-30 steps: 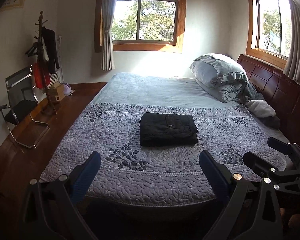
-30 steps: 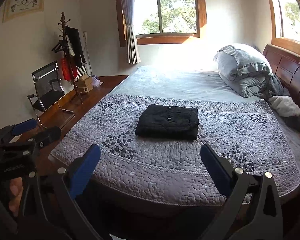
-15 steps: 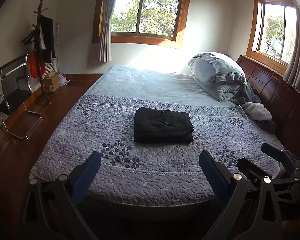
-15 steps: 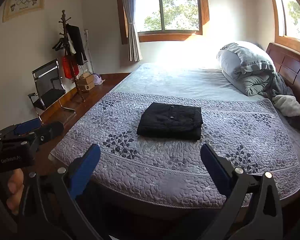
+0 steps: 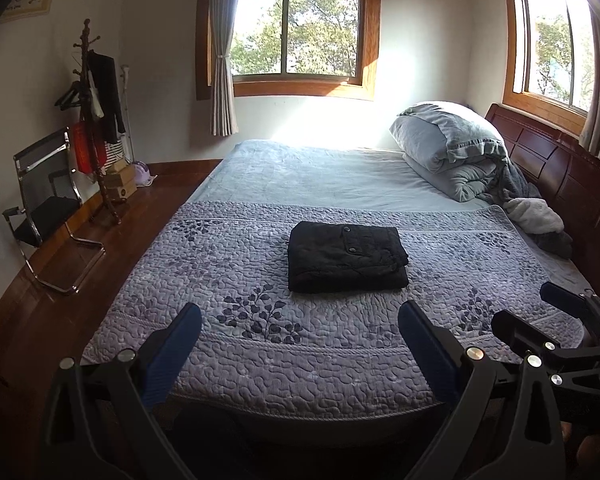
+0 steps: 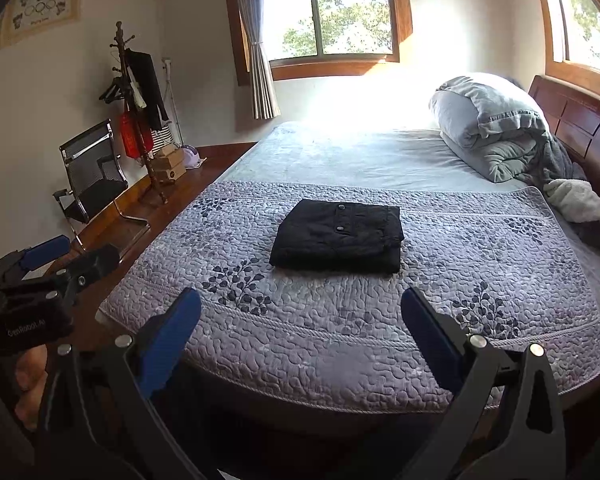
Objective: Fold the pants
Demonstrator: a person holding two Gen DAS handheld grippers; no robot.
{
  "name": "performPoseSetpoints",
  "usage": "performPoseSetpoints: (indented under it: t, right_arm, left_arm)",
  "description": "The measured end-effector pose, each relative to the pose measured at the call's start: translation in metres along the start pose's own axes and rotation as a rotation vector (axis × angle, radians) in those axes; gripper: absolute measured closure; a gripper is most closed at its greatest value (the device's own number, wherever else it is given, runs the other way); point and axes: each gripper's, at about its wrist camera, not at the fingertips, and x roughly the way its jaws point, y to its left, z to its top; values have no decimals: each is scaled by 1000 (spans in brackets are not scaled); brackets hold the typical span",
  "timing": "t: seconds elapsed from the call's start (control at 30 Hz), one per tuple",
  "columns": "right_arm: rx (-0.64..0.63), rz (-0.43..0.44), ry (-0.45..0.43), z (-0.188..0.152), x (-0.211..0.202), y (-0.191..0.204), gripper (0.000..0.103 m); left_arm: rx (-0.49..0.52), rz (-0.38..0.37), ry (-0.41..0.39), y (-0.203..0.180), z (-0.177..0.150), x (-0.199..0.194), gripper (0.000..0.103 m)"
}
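The black pants (image 5: 346,257) lie as a neat folded rectangle in the middle of the quilted bedspread (image 5: 340,344), so the fold looks finished. Both claws hang off the near edge of the bed, apart from the cloth: the left gripper (image 5: 300,340) is spread wide and empty, and the right gripper (image 6: 300,332) is likewise released with nothing between its 2 blue pads. The main risk is a needless return: a finger dragged across the top layer could snag the flap with its 2 buttons and spring the stack open. Open quilt surrounds the bundle on all 4 sides. The pillow pile (image 6: 488,120) and the chair (image 5: 44,200) stand well apart.
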Motion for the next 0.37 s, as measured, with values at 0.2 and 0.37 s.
performPoseSetpoints:
  t: [0.2, 0.37]
  right_arm:
    - [4, -9, -11, 3, -2, -3, 3]
    - [4, -25, -7, 4, -1, -6, 3]
  left_arm:
    - [26, -2, 6, -4, 1, -1, 4]
    - [39, -40, 6, -6, 0, -4, 4]
